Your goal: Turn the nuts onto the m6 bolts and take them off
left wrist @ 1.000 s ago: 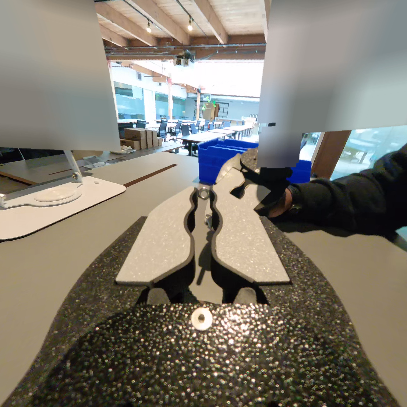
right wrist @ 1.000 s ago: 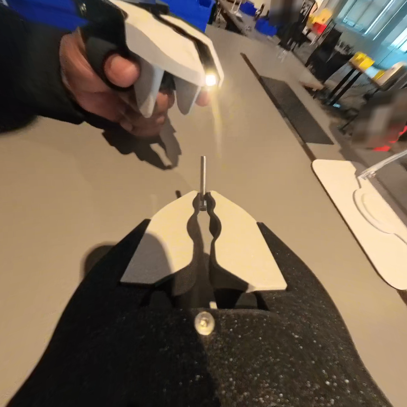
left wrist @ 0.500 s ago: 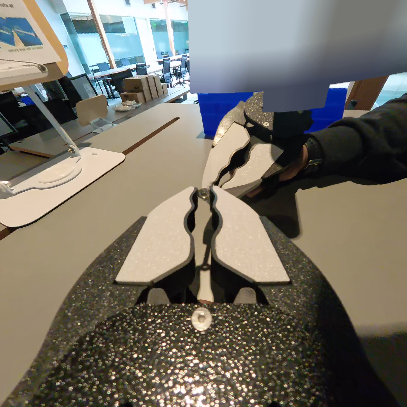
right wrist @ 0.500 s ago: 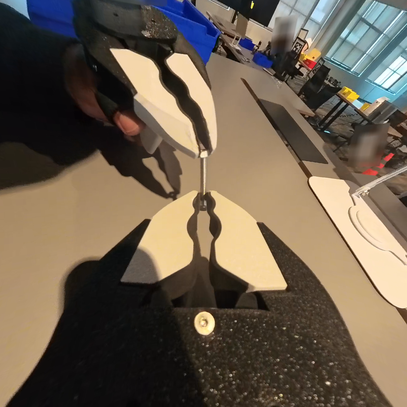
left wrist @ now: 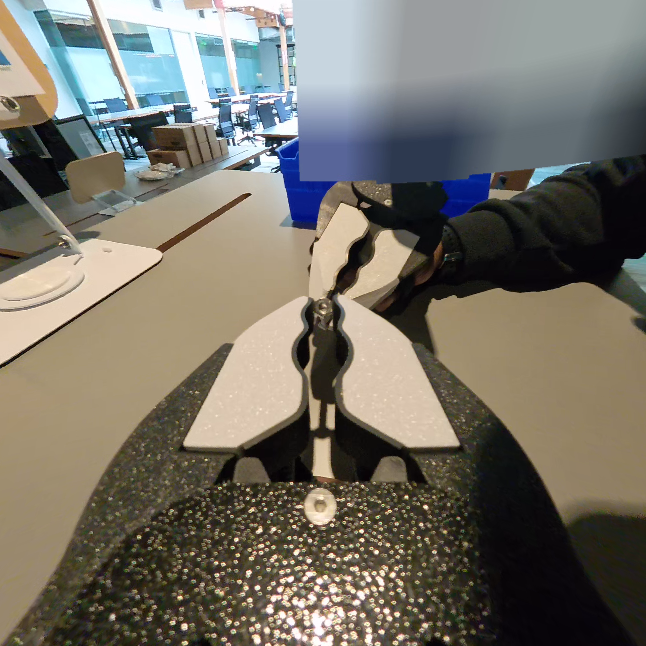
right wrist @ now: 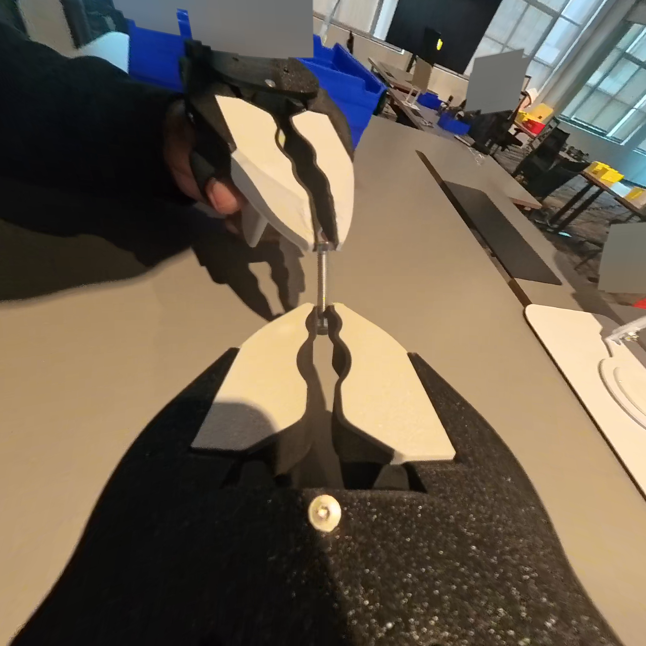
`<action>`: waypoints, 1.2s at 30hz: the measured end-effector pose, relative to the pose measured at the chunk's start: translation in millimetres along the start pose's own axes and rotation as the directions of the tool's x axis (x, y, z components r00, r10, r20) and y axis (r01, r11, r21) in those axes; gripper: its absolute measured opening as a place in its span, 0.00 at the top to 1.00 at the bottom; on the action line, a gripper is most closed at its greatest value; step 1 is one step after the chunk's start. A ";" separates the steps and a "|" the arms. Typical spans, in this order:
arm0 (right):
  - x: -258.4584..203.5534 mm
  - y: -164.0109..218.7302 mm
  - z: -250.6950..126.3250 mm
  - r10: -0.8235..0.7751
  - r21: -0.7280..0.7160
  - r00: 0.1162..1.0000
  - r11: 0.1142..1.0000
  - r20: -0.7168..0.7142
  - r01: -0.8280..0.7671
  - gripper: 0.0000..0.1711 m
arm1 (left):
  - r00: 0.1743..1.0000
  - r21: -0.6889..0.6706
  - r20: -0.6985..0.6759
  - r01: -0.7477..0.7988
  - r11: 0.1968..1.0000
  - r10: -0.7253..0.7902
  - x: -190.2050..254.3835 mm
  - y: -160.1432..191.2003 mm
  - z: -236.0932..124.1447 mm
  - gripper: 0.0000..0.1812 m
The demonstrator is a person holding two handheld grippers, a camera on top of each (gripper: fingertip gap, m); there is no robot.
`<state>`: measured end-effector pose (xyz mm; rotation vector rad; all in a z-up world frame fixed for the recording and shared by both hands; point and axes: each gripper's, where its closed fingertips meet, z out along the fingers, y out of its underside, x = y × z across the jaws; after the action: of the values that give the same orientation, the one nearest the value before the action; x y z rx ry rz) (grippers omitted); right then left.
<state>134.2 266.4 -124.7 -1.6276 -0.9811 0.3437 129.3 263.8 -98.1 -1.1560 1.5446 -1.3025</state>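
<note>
Broadly, a grey table (right wrist: pixel 105 349) is seen under both grippers, with a blue bin (left wrist: pixel 290 188) partly hidden behind a blurred patch and a white stand base (left wrist: pixel 70 269) cut off at the left. The right gripper (right wrist: pixel 323 316) is clamped on the head end of an M6 bolt (right wrist: pixel 322 276). The left gripper (left wrist: pixel 322 307) is closed on a nut (left wrist: pixel 321 309). The nut is met by the bolt's far tip; the thread engagement cannot be made out. Half a second ago the same contact was seen; a second ago the two parts were held well apart.
</note>
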 end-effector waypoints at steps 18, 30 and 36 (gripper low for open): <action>-49.5 -8.0 -7.1 -0.023 0.044 0.942 0.999 0.334 0.009 0.97 | 0.951 -0.006 -0.266 -0.169 0.986 0.161 49.5 2.7 -11.9 0.95; -65.0 -15.2 -11.7 -0.007 0.070 0.901 0.997 0.435 -0.026 0.97 | 0.920 0.009 -0.362 -0.159 0.987 0.152 67.0 -1.2 -15.6 0.95; -73.1 -16.5 -14.7 0.013 0.061 0.867 0.997 0.498 -0.050 0.97 | 0.909 0.023 -0.371 -0.198 0.980 0.193 72.9 -1.9 -15.5 0.95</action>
<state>93.0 202.2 -125.0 -1.5176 -1.3099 0.8445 95.2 197.7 -94.8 -0.7632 1.8917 -1.4302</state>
